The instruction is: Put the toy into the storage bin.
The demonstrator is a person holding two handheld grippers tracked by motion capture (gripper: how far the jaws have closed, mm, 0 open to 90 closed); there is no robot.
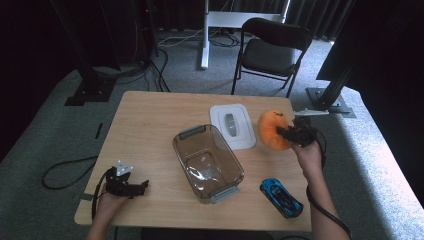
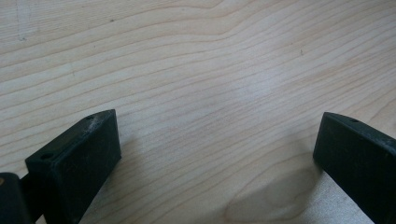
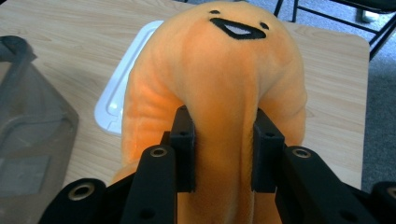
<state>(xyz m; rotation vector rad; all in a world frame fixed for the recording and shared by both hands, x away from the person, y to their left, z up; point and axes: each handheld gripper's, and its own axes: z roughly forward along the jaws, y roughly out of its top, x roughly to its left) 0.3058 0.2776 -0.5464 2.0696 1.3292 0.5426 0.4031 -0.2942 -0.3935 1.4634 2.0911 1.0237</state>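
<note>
Right gripper (image 3: 223,154): pinched the plush (image 3: 219,74)
Bin (image 1: 207,162): lay to the plush's left, nearer the right hand
Left gripper (image 2: 217,158): spread, holding nothing

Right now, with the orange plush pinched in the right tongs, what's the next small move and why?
Probably carry the orange plush leftward over the open clear bin. The right tongs already squeeze a fold of it, the bin holds nothing, and its white lid lies on the table beside it.
</note>
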